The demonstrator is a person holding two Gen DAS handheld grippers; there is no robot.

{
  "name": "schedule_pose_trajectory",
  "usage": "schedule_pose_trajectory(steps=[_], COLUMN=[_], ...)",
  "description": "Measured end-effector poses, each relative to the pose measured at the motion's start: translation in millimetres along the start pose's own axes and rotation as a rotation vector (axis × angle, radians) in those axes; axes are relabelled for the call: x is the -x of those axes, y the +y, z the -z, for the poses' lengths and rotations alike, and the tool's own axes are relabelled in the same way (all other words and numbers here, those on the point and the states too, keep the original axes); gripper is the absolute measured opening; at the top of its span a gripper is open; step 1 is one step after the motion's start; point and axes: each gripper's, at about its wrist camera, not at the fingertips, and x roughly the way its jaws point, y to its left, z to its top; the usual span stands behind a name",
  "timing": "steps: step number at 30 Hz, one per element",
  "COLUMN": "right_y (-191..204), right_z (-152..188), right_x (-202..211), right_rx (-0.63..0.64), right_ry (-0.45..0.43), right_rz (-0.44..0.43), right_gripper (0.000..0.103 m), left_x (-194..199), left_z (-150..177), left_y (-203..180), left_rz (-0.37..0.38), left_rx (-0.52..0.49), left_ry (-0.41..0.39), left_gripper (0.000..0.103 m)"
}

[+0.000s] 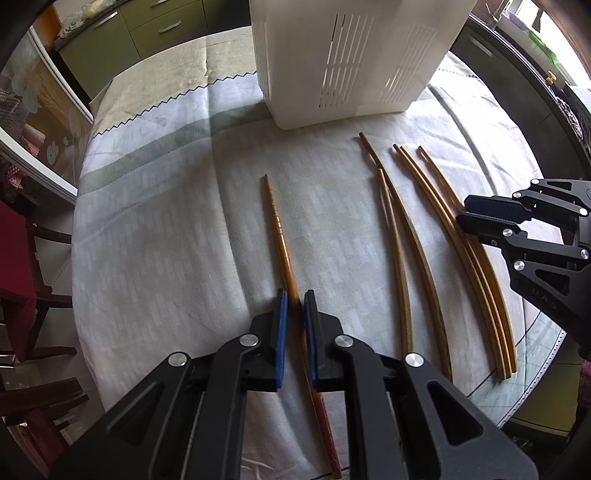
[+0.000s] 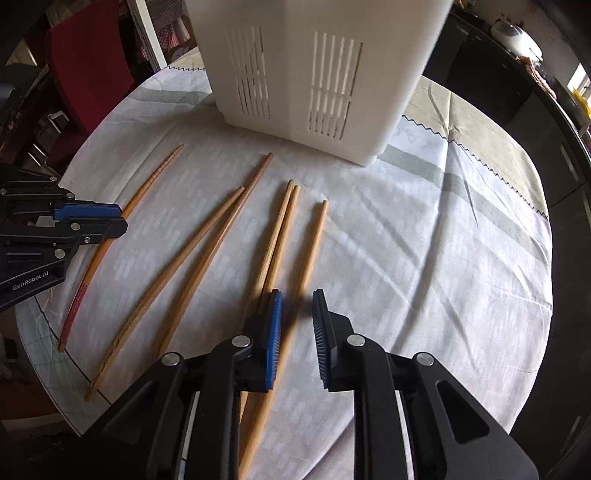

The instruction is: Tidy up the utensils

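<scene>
Pale cloth (image 1: 155, 229) with faint woven blocks and a grey band covers the round table; green drawer fronts (image 1: 140, 33) and a dark red chair (image 2: 85, 70) stand beyond its edge.

Nearest in the left wrist view, the left gripper (image 1: 294, 295) hangs low over the cloth with its blue-padded jaws drawn close on either side of the red-ended chopstick (image 1: 275, 218), a narrow gap showing each side of the shaft; whether the pads actually press it I cannot tell. That stick lies alone, its ringed tip pointing toward the holder, its red grip end passing back under the gripper.

Nearest in the right wrist view, the right gripper (image 2: 297, 295) has its jaws moderately apart and holds nothing. The single plain chopstick (image 2: 314, 243) runs between the fingers, and the touching pair of chopsticks (image 2: 282, 225) passes just under the left finger.

Between those and the red-ended stick lies the crossed pair of chopsticks (image 2: 218, 225), their tips near each other and their butt ends spread apart.

Farthest, past all the tips, the white slotted utensil holder (image 2: 317, 74) stands upright on the cloth, well apart from both grippers.
</scene>
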Motion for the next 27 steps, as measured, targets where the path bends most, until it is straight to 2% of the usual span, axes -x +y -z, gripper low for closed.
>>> schedule_pose_trajectory(steps=[5,9,13,16,21,27], right_y=[7,2,-1,-6,-10,-22], right_z=[-13,-21,-17,-13,-10,0], right_x=[-4,-7,-5,-4,12,68], right_rx=[-0.003,-0.035,-0.03,-0.042,-0.07,-0.104], right_ry=[0.035,0.056,0.041,0.034,-0.027,-0.183], right_rz=[0.004,-0.032,-0.023,-0.037,-0.072,-0.105], right_gripper=[0.013,0.013,0.009,0.007,0.007,0.007], left_x=[-2,-3,-3,-4,0,33], left_z=[-10,-17,-18,-21,-23,-17], left_y=[6,9,8,11,22,28], left_rz=[0.043,0.038,0.03,0.038,0.048,0.068], left_rx=[0.055,0.063,0.052,0.068,0.095,0.1], left_ry=[0.034,0.032,0.03,0.026,0.009,-0.081], left_gripper=[0.013,0.013,0.013,0.007,0.006,0.006])
